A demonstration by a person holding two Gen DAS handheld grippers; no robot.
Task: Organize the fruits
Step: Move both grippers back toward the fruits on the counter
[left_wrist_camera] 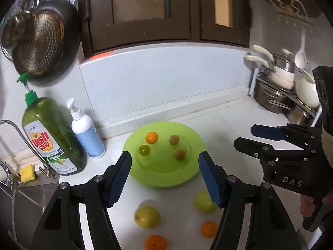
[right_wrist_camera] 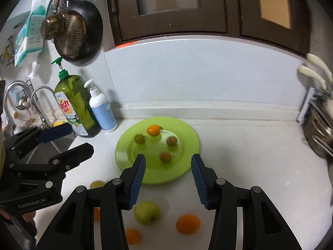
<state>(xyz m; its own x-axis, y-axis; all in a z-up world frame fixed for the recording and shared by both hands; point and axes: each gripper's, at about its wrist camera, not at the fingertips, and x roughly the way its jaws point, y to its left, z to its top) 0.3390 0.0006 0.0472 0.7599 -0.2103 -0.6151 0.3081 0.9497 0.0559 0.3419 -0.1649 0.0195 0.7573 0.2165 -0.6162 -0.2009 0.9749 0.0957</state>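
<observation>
My left gripper (left_wrist_camera: 164,175) has its jaws spread and empty, nothing between the blue pads, hovering above the near rim of the green plate (left_wrist_camera: 191,133); my right gripper (right_wrist_camera: 167,176) is likewise released and empty, parted a little narrower, just to the right of the left one and aimed at the same plate. On the plate I count four small fruits: one orange one (left_wrist_camera: 151,137) toward the far side, one green one (left_wrist_camera: 144,150) to its left and nearer me, and two brownish ones, the farther (left_wrist_camera: 174,139) and the nearer (left_wrist_camera: 180,154). I judge that part done. Left on the white counter (left_wrist_camera: 229,129), on my side of the plate, are the bigger pieces: two green apples, one (left_wrist_camera: 147,216) to the left and one (left_wrist_camera: 203,202) partly behind my right-hand pad, and three oranges in the right wrist view, one large (right_wrist_camera: 188,223), one (right_wrist_camera: 132,236) low down, one (right_wrist_camera: 96,214) half hidden behind a finger. So five still to sort, by my reckoning.
</observation>
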